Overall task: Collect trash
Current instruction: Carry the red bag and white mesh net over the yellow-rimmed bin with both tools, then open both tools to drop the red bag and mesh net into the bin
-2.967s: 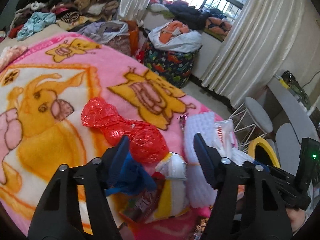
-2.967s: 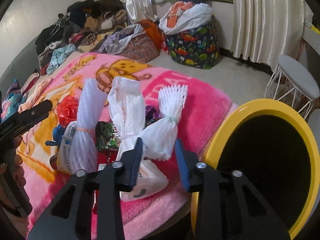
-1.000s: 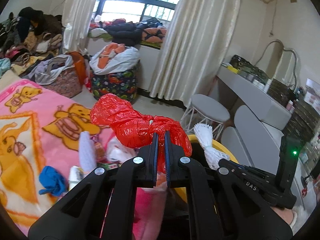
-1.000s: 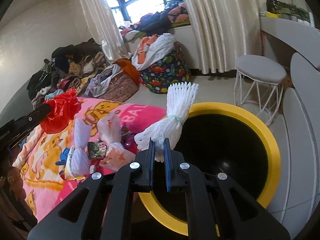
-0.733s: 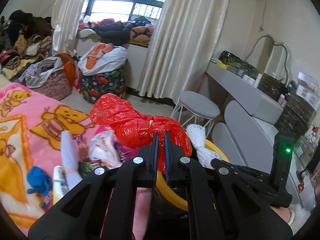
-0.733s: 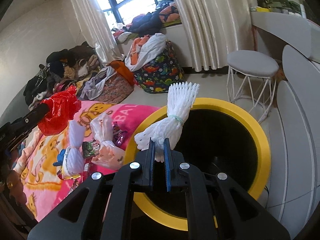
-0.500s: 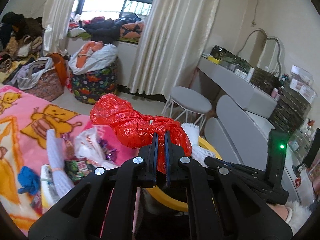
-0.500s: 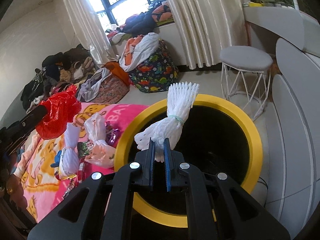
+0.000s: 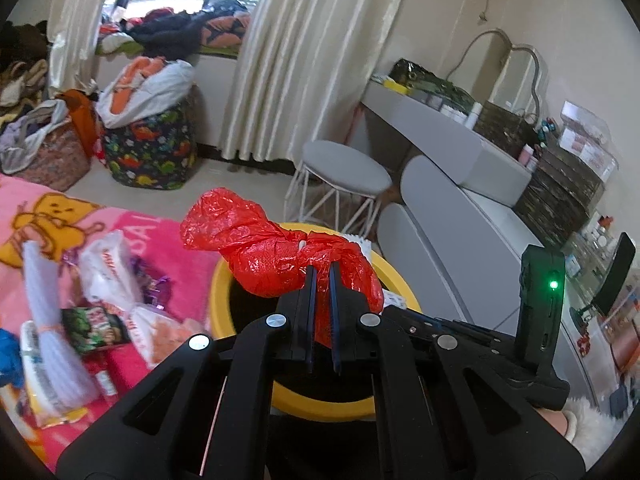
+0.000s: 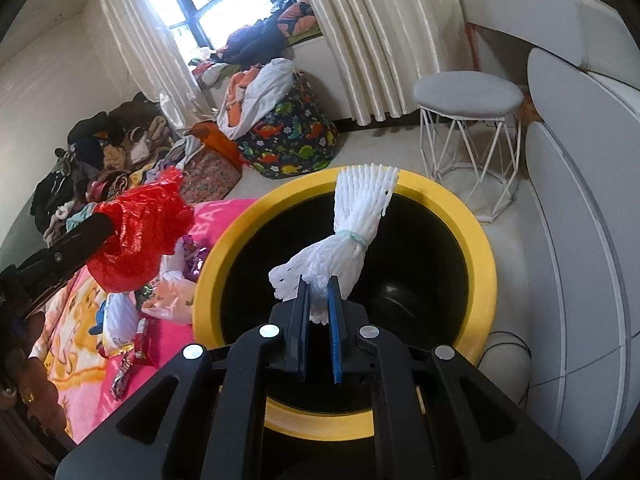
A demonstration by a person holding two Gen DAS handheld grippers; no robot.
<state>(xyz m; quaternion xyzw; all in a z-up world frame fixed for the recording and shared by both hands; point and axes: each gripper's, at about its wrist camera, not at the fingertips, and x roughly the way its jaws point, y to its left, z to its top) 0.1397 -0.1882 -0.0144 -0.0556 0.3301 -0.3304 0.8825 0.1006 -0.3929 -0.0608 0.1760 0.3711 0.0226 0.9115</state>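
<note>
My left gripper (image 9: 322,280) is shut on a crumpled red plastic bag (image 9: 272,256) and holds it over the near rim of the yellow-rimmed black bin (image 9: 218,300). My right gripper (image 10: 319,296) is shut on a white foam net bundle (image 10: 352,228) tied with a band, held above the bin's (image 10: 476,236) open mouth. The red bag (image 10: 140,236) and the left gripper also show at the left of the right wrist view. More trash lies on the pink blanket (image 9: 44,208): a white foam net (image 9: 48,344), a white bag (image 9: 108,276) and a green wrapper (image 9: 94,328).
A grey stool (image 10: 468,96) with white wire legs stands beyond the bin. A grey rounded chair (image 10: 580,200) and desk are at the right. A dinosaur-print laundry bag (image 10: 288,136) and clothes piles (image 10: 104,148) sit by the curtained window.
Both grippers, each holding its trash, have moved from over the blanket to above the bin. The bin now fills more of both views.
</note>
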